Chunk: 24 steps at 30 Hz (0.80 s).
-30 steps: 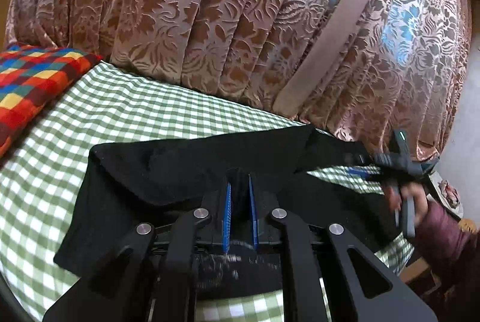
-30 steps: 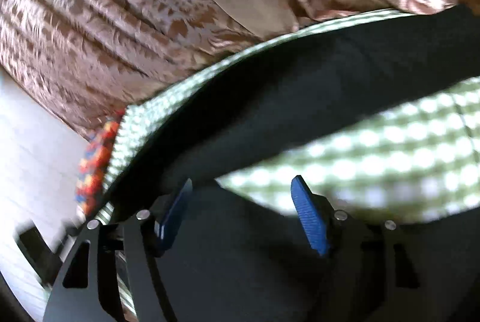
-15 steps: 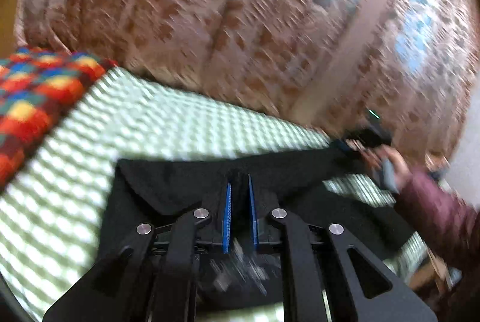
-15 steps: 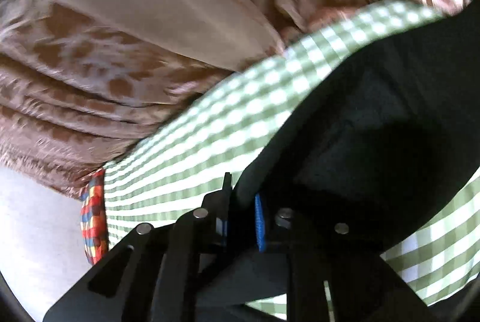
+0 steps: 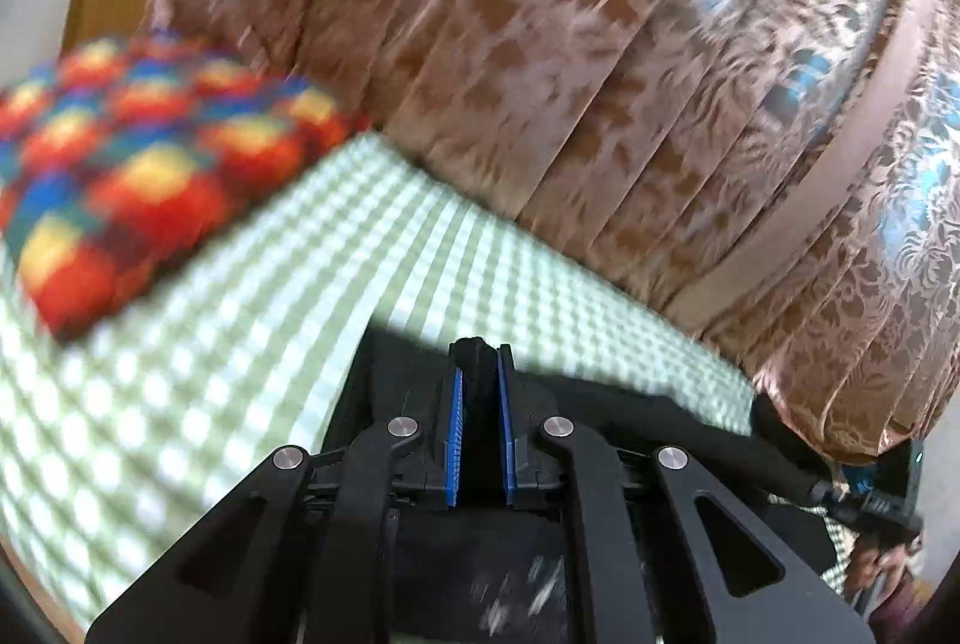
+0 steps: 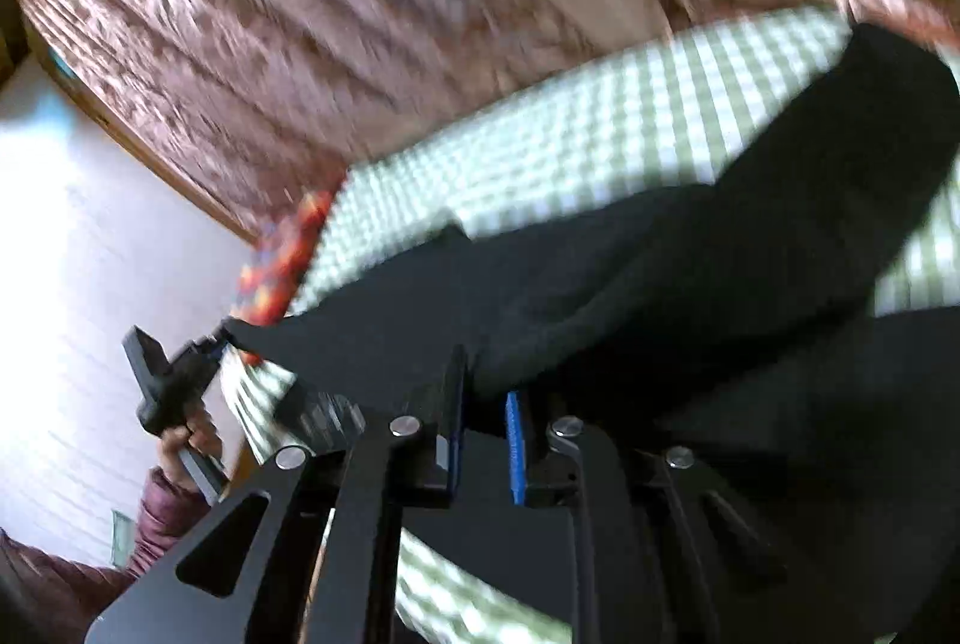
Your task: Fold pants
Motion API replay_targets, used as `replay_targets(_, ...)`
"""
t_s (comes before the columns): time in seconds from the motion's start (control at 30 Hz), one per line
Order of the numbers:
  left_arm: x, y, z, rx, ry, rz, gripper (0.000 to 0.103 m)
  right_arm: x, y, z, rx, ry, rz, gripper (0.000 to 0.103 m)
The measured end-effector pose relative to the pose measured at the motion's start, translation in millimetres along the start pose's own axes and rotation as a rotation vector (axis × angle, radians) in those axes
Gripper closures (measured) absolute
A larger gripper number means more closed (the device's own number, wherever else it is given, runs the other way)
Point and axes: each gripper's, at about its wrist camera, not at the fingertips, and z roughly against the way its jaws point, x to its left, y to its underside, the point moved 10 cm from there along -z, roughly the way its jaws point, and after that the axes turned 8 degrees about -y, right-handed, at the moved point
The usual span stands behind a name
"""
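Observation:
Black pants (image 5: 630,416) lie on a green checked bed sheet (image 5: 252,332), stretched between both grippers. My left gripper (image 5: 478,386) is shut on a bunched fold of the black cloth, which sticks up between its blue pads (image 5: 454,440). My right gripper (image 6: 485,410) is shut on another edge of the pants (image 6: 660,284), lifted off the sheet. In the left wrist view the right gripper (image 5: 870,506) shows at the far right, pulling the edge taut. The right wrist view shows the left gripper (image 6: 180,380) at the left, holding the pants' corner.
A bright checked pillow (image 5: 138,164) sits at the head of the bed, also seen as the pillow (image 6: 282,260). Brown flowered curtains (image 5: 540,44) hang close behind the bed. A white wall (image 6: 90,254) lies beyond the bed's end. A sleeve (image 6: 162,518) holds the left gripper.
The right gripper's jaws went from wide apart to shut on the pants and lifted the cloth. The left gripper carried its fold towards the pillow. The pants are now pulled taut between them.

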Motion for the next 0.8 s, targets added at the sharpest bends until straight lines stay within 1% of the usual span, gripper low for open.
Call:
replay_targets(0.07, 16, 27, -2, 0.052, -0.023, 0.028, 0.093, -11, 23, -9, 0.028, 0.02, -0.032, 0.094)
replay_targets(0.1, 25, 41, -3, 0.089, -0.028, 0.062, 0.089, -18, 30, -13, 0.036, 0.04, -0.041, 0.094)
replay_targets(0.13, 32, 53, -4, 0.114, -0.027, 0.098, 0.088, -26, 37, -17, 0.045, 0.05, -0.059, 0.095)
replay_targets(0.17, 37, 61, -2, 0.128, -0.018, 0.131, 0.085, -30, 39, -19, 0.048, 0.055, -0.069, 0.096)
replay_targets(0.2, 43, 66, 1, 0.129, -0.008, 0.171, 0.08, -33, 41, -21, 0.051, 0.064, -0.071, 0.096)
replay_targets(0.23, 48, 68, 6, 0.127, 0.012, 0.217, 0.078, -34, 40, -23, 0.054, 0.067, -0.068, 0.096)
replay_targets(0.27, 49, 70, 9, 0.135, 0.048, 0.266, 0.075, -34, 41, -24, 0.056, 0.068, -0.063, 0.096)
replay_targets(0.3, 49, 71, 10, 0.142, 0.078, 0.3, 0.067, -34, 38, -27, 0.058, 0.071, -0.058, 0.096)
replay_targets(0.37, 49, 70, 13, 0.144, 0.118, 0.359, 0.059, -35, 37, -30, 0.062, 0.08, -0.045, 0.096)
replay_targets(0.43, 45, 67, 17, 0.129, 0.152, 0.4, 0.059, -35, 37, -34, 0.063, 0.082, -0.041, 0.096)
replay_targets(0.53, 42, 67, 16, 0.141, 0.172, 0.447, 0.059, -36, 37, -37, 0.063, 0.081, -0.042, 0.096)
replay_targets(0.57, 43, 67, 16, 0.145, 0.162, 0.448, 0.059, -37, 38, -35, 0.063, 0.079, -0.042, 0.096)
replay_targets(0.6, 43, 68, 13, 0.153, 0.135, 0.438, 0.059, -37, 37, -36, 0.064, 0.079, -0.041, 0.096)
replay_targets(0.73, 45, 70, 10, 0.185, 0.112, 0.468, 0.059, -35, 33, -37, 0.066, 0.088, -0.026, 0.096)
replay_targets(0.8, 52, 70, 15, 0.186, 0.065, 0.471, 0.059, -35, 34, -37, 0.067, 0.092, -0.02, 0.096)
